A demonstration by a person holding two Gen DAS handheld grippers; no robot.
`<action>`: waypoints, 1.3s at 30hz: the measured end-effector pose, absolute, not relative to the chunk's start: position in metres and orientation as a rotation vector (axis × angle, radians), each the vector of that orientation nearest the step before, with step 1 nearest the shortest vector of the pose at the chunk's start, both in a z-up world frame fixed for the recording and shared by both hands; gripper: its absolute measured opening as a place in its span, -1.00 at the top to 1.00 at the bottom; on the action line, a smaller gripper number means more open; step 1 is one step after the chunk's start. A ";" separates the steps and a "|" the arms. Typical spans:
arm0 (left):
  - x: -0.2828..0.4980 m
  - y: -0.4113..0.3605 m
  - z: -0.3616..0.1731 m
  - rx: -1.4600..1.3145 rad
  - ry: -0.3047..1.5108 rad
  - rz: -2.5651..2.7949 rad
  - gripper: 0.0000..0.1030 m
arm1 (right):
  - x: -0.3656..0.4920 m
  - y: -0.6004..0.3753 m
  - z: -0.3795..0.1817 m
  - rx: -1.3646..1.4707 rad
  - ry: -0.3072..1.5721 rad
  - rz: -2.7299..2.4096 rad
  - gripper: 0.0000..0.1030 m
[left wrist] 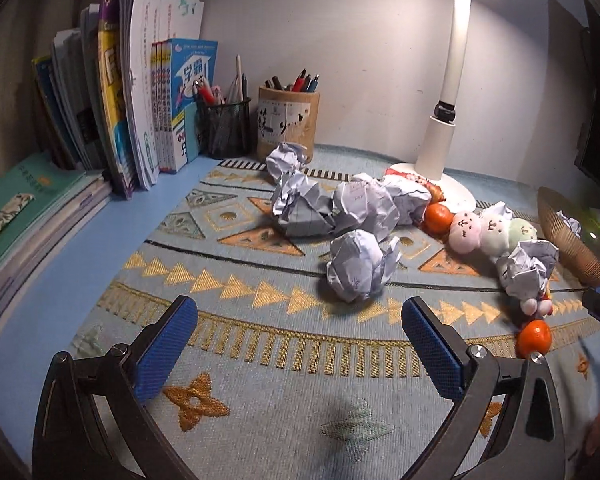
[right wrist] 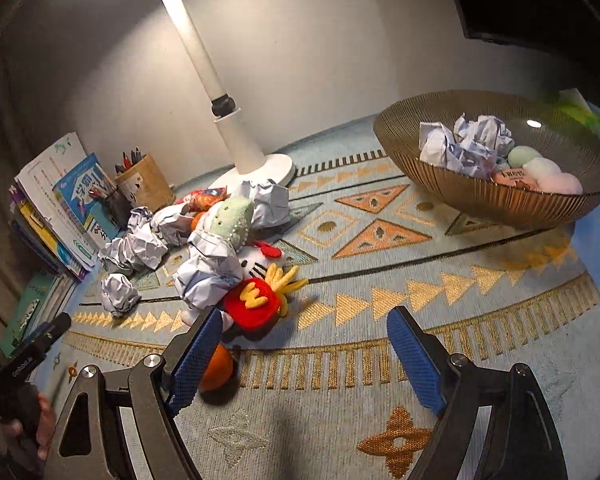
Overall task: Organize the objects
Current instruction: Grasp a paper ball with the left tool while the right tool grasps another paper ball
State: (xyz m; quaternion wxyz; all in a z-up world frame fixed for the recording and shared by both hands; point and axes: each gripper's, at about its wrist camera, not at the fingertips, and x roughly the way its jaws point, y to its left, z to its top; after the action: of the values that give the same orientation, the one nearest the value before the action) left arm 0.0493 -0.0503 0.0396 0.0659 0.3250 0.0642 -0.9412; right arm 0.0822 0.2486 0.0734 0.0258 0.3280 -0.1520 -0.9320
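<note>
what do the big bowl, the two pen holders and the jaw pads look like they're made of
Bowl: looks like ribbed amber glass or plastic; translucent, glossy glint inside.
Black pen holder: wire mesh, likely metal; see-through grid.
Tan pen holder: probably bamboo or wood; matte, printed characters.
Pads: blue textured rubber-like facing, cross-hatched.

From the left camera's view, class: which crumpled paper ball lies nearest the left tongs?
The lone paper ball lying by itself on the mat, just ahead of the open left tongs. The others cluster farther back toward the lamp.
</note>
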 end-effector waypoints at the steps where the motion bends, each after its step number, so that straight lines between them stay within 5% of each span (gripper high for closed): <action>1: 0.047 -0.050 0.038 1.003 0.198 -2.837 -0.98 | 0.082 0.248 0.073 1.018 -0.472 -2.879 -0.74; 11: 0.034 -0.042 0.043 1.105 0.156 -2.892 -0.98 | 0.074 0.226 0.082 1.095 -0.364 -2.816 -0.77; 18: -0.017 -0.025 0.039 1.224 0.055 -2.899 -0.98 | 0.034 0.173 0.105 1.113 -0.109 -2.785 -0.78; 25: -0.036 -0.018 0.018 1.303 0.035 -2.849 -0.70 | 0.008 0.150 0.081 1.171 0.093 -2.889 -0.77; 28: -0.038 -0.019 0.015 1.331 0.065 -2.849 -0.33 | 0.003 0.151 0.074 1.180 0.094 -2.864 -0.52; 30: -0.040 -0.020 0.013 1.358 0.072 -2.833 0.00 | 0.000 0.149 0.070 1.198 0.094 -2.831 -0.17; 32: -0.038 -0.020 0.015 1.333 0.071 -2.846 0.07 | 0.003 0.147 0.073 1.157 0.105 -2.854 0.02; 39: -0.008 -0.017 0.041 1.216 0.135 -2.983 0.10 | 0.036 0.177 0.114 0.977 -0.198 -2.804 0.04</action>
State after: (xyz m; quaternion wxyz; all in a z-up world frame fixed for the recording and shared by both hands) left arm -0.0078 -0.0166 0.0413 -0.0413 0.3769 0.0418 -0.9244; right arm 0.0363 0.1765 0.1142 0.0829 0.3272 -0.0664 -0.9390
